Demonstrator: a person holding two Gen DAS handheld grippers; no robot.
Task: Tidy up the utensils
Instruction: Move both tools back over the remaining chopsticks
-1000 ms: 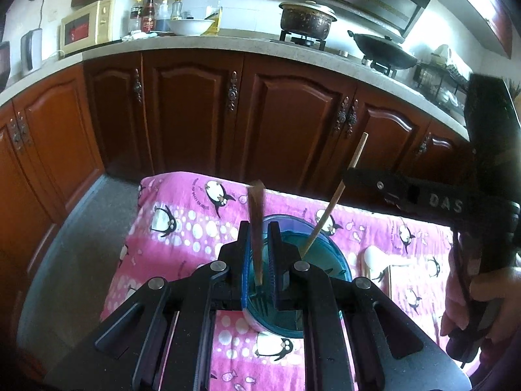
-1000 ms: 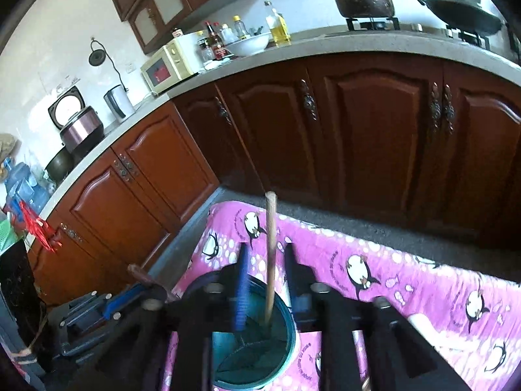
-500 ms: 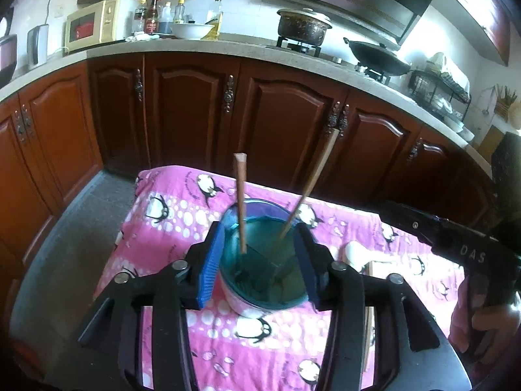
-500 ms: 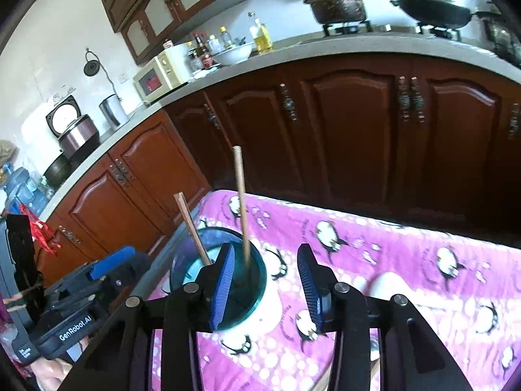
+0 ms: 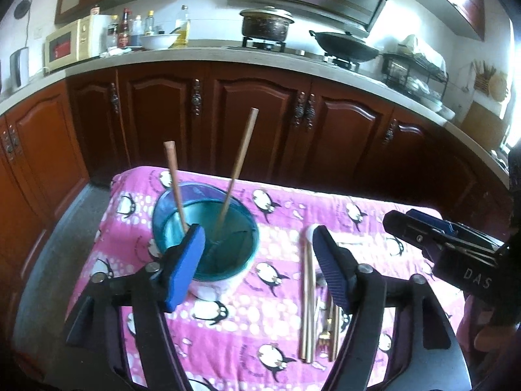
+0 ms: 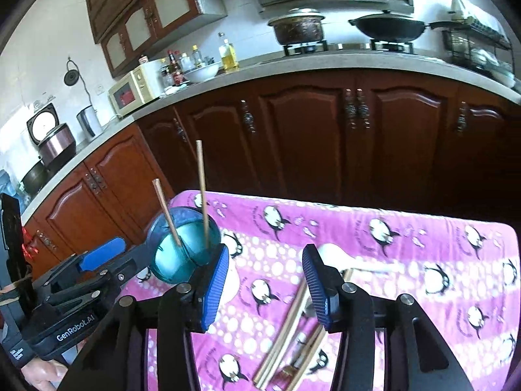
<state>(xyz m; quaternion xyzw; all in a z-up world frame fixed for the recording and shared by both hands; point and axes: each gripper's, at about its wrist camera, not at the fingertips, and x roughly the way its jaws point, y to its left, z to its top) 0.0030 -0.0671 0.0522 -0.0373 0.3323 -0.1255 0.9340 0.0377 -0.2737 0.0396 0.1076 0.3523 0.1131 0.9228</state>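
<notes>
Now: round teal cup [image 5: 208, 238] holds two slim wooden-handled utensils [image 5: 237, 169].

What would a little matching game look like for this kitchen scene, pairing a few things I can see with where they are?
Things:
1. teal cup
2. chopsticks
3. white spoon
4. black wok

Places:
A. lying flat on the pink penguin cloth, near the front edge
B. on the stove at the back counter
C. standing on the cloth's left part, two wooden-handled utensils leaning inside
D. lying on the cloth, farther back than the chopsticks

Pairs: 1-C, 2-A, 3-D, 4-B
</notes>
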